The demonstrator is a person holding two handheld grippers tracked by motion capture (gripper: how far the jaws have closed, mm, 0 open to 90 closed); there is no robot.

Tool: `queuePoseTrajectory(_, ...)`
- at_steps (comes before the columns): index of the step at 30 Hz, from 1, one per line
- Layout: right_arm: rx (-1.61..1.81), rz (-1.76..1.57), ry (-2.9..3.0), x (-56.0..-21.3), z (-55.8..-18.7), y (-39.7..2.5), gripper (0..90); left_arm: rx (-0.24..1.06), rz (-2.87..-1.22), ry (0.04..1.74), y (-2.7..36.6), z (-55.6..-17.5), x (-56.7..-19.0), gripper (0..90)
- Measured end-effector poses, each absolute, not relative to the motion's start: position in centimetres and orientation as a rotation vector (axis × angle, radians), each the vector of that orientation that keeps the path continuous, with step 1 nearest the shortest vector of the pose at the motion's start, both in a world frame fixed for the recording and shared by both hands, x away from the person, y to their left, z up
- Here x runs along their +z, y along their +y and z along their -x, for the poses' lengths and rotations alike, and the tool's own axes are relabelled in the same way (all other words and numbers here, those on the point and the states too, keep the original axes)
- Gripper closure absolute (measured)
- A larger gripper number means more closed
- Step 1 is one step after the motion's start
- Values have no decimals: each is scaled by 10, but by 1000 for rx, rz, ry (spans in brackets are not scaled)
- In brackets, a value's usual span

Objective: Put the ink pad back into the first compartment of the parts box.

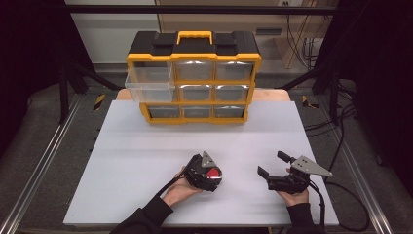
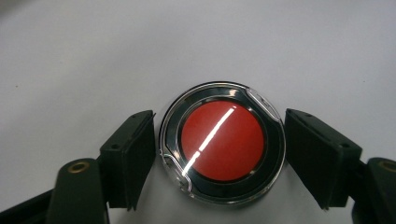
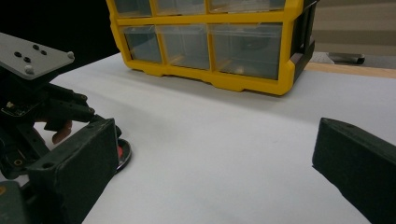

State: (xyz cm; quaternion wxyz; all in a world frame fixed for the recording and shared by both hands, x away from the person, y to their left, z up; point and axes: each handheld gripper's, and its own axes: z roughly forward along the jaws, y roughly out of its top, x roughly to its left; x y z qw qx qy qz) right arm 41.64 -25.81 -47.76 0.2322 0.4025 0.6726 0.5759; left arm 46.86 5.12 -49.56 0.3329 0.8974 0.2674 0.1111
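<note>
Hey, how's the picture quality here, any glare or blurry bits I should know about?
Left gripper view: a bright streak of glare crosses the red disc, and its clear rim glints. Right gripper view: its own near jaws are soft and out of focus, while the yellow drawer cabinet is sharper. High view: the cabinet's top drawers catch reflections, and the surroundings are dark.

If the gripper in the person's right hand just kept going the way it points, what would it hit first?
Probably the yellow drawer cabinet: the right gripper looks across bare white table towards its bottom drawers, though depth is hard to judge.
</note>
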Motion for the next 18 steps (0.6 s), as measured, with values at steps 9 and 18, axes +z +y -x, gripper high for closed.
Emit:
queuePoseTrajectory(9, 1581, -1102, 1849, -478, -417, -258, 11, 287, -2346, 700, 51, -469, -495, 285)
queuePoseTrajectory(18, 1583, -1100, 1850, -478, -417, -258, 10, 286, -2353, 694, 51, -468, -494, 287)
